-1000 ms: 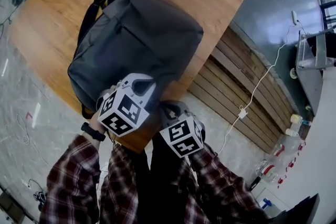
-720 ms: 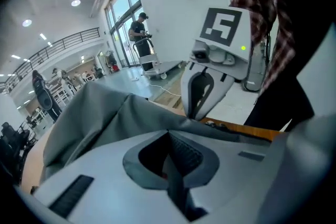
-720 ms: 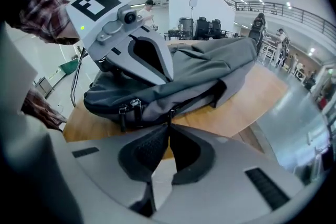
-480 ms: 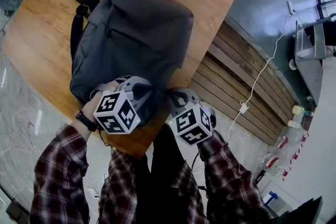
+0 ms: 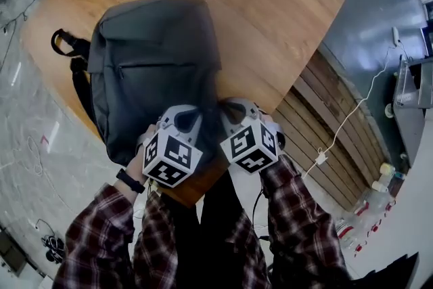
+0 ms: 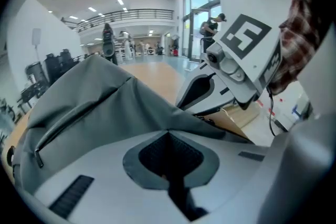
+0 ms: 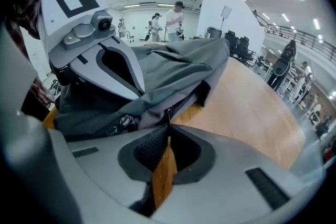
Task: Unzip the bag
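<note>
A grey backpack lies flat on the round wooden table, its straps at the far left. Both grippers sit side by side at the bag's near end. My left gripper is shut on a pinched ridge of the bag's grey fabric, which rises from between its jaws. My right gripper is shut on the thin dark zipper pull at the bag's edge, with its tips closed together. The front pocket zipper is closed.
The table's near edge lies just under the grippers. Wooden slats and a white cable lie on the floor to the right. People stand far off in the hall. The person's plaid sleeves fill the bottom of the head view.
The right gripper has come up from below the table edge to the bag's near end, beside the left gripper. The head view has shifted, so the bag now sits further left.
</note>
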The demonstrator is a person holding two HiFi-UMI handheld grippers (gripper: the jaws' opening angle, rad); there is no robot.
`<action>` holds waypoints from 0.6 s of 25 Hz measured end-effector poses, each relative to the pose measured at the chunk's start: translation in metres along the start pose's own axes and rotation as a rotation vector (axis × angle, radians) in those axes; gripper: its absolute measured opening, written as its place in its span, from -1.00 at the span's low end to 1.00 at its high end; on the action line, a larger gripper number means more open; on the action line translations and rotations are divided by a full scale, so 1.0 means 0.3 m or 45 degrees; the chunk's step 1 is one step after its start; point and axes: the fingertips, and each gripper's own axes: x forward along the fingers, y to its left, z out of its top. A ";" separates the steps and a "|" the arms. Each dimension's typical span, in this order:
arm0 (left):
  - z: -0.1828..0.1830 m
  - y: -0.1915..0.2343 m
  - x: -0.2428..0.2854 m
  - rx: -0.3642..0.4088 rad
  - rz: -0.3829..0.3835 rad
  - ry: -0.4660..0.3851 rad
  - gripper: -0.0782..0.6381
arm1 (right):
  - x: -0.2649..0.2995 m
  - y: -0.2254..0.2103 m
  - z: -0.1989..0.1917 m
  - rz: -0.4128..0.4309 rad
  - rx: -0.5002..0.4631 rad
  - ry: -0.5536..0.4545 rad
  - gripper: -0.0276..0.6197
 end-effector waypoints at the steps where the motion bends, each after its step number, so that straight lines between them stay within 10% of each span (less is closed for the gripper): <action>1: -0.005 0.020 -0.007 -0.053 0.036 0.001 -0.76 | 0.012 -0.006 0.018 0.003 -0.019 -0.005 -0.85; 15: 0.030 0.039 0.046 -0.060 0.017 0.051 -0.76 | -0.046 -0.019 -0.040 0.097 0.184 0.027 -0.86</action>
